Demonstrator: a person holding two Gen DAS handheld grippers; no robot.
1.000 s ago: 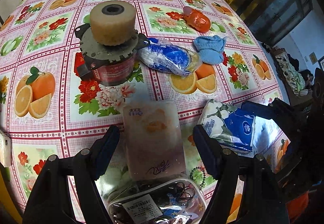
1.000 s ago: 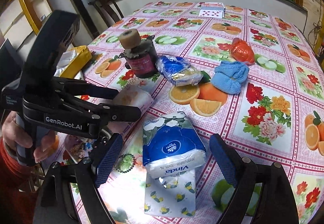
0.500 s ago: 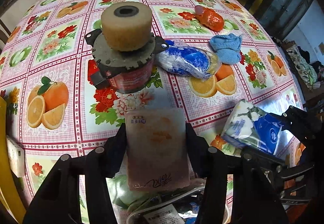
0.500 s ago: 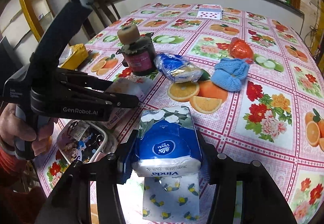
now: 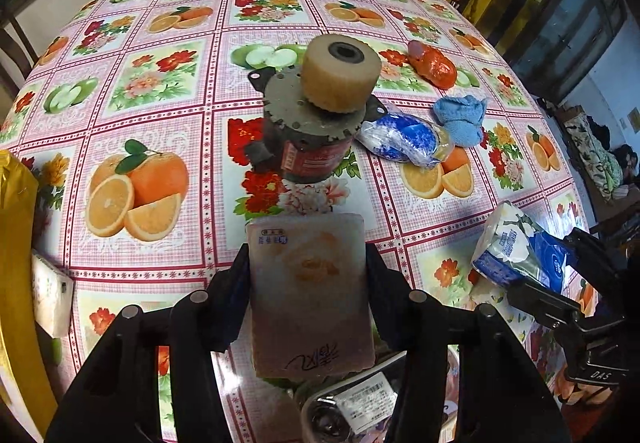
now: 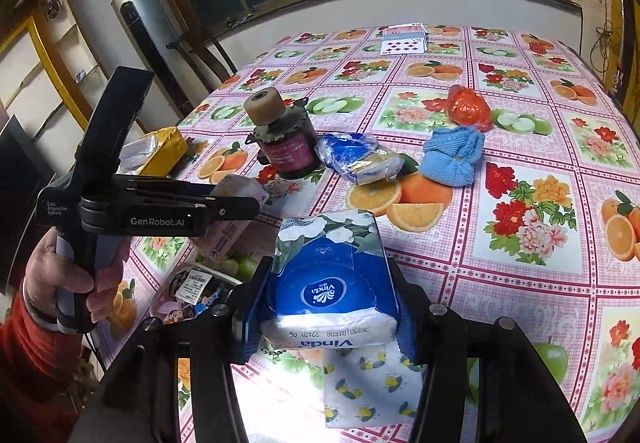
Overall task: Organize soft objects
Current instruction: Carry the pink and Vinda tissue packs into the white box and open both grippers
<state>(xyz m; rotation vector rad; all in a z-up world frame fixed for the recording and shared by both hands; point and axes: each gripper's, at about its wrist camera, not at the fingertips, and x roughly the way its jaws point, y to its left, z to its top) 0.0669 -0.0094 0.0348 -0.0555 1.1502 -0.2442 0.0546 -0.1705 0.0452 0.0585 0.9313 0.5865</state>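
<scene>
At the far left of the table, which wears a pink fruit-and-flower oilcloth, the left tool is clamped across the sides of one flat pale-pink plastic tissue pack, held just clear of the cloth in front of a single grey and red motor with a tan roller on top. The pack looks light and squashy under a slick film, so a mid-body grip across the narrow sides, as here, seems the surest hold. Right of the motor lie one crumpled blue and white foil bag, one light-blue knitted cloth bundle and one shiny red-orange wrapped lump, all likely soft and easily pinched. Nearest on the right, the right tool is closed on one blue and white Vinda tissue pack, which bulges between the pads above a bee-printed white packet on the table.
</scene>
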